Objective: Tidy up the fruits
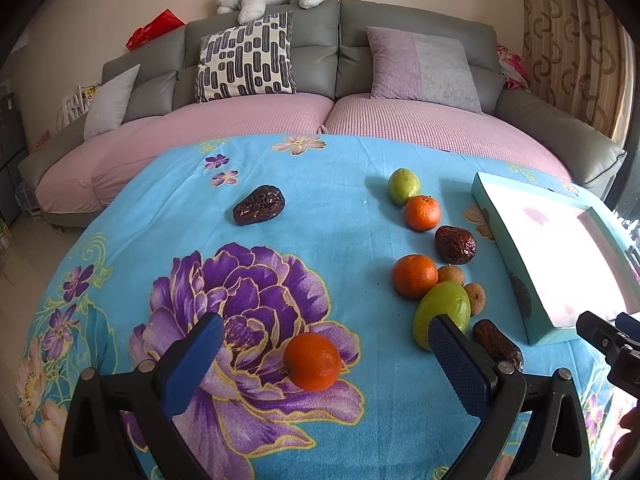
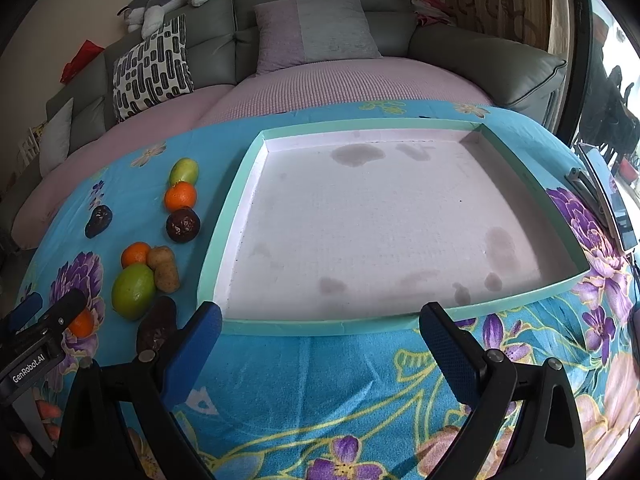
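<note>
Lining up my left gripper [image 1: 326,354], fingers apart, on the lower-centre orange [image 1: 312,361]; next I close, while the right gripper [image 2: 320,344] waits agape before the empty tray [image 2: 280,326].

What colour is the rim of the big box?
Mint green rim, white inside; clearest in the right wrist view.

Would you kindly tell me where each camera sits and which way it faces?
Left wrist: on the left claw, open, facing the sofa over an orange on the blue floral cloth; the right claw shows at the right edge.
Right wrist: on the right claw, open, facing the empty teal tray; the left claw shows at left.
Shared: fruit row, tray, sofa.
</note>
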